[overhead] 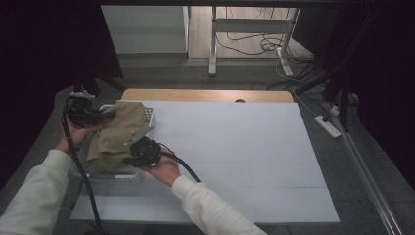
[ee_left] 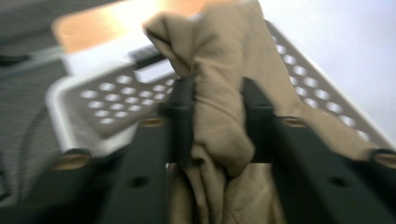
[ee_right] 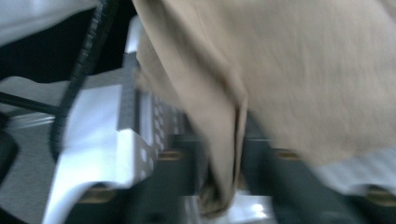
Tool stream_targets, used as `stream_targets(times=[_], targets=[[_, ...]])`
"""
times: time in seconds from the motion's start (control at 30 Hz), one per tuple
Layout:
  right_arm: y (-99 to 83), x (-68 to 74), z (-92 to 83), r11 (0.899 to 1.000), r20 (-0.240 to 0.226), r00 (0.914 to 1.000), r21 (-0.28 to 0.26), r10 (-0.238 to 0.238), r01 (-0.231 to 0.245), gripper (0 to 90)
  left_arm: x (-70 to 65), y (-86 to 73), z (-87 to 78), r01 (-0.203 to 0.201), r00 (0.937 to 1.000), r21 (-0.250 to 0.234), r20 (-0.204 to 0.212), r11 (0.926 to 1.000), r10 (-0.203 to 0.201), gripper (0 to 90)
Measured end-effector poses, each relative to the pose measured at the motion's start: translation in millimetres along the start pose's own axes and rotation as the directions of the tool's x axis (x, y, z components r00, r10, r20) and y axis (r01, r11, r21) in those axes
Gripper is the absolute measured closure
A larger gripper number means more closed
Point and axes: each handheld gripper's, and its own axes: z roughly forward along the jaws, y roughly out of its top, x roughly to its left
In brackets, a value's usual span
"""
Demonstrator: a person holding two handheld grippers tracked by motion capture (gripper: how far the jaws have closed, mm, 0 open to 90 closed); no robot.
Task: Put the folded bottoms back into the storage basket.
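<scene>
Tan cloth (overhead: pixel 120 132) between 2 grippers

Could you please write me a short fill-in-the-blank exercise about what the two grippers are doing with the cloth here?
1. Both grippers hold a tan ____ over the basket.
2. The basket's white walls are pierced with round ____.
3. The left gripper has cloth bunched between its ____.
4. The right gripper pinches a hanging ____ of it.

Missing words: cloth; holes; jaws; fold

Left gripper (overhead: pixel 105 116) clamped, right gripper (overhead: pixel 128 160) clamped, forearms converging
</scene>
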Motion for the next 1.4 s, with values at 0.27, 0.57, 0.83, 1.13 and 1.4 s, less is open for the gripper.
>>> stream_targets(times=[0.27, 0.57, 0.83, 1.13, 1.4], targets=[[-1.6, 3.0, -20.4, 0.998, 0.014, 0.9984, -0.027, 0.055, -0.054, 25.1, -7.0, 2.6, -8.1, 0.001, 1.0000, -0.006, 0.005, 1.0000, -0.001, 30.6], [-21.7, -7.6, -59.3, 0.992, 0.010, 0.9943, -0.076, 0.106, -0.105, 26.2, -31.8, 3.5, -14.7, -0.014, 0.9982, -0.056, 0.057, 0.9983, 0.017, 30.1], [-51.8, -19.6, -92.2, 0.991, 0.043, 0.9916, -0.058, 0.122, -0.120, 26.3, -67.2, 0.0, -19.6, -0.043, 0.9948, -0.078, 0.089, 0.9960, 0.050, 29.3], [-84.9, -31.4, -142.3, 0.987, 0.120, 0.9809, -0.068, 0.153, -0.146, 26.3, -116.0, -14.9, -20.1, -0.063, 0.9895, -0.094, 0.124, 0.9936, 0.074, 29.3], [-118.9, -33.7, -187.0, 0.980, 0.189, 0.9635, -0.094, 0.190, -0.175, 26.4, -154.3, -30.7, -24.6, -0.094, 0.9817, -0.114, 0.155, 0.9891, 0.111, 29.1]])
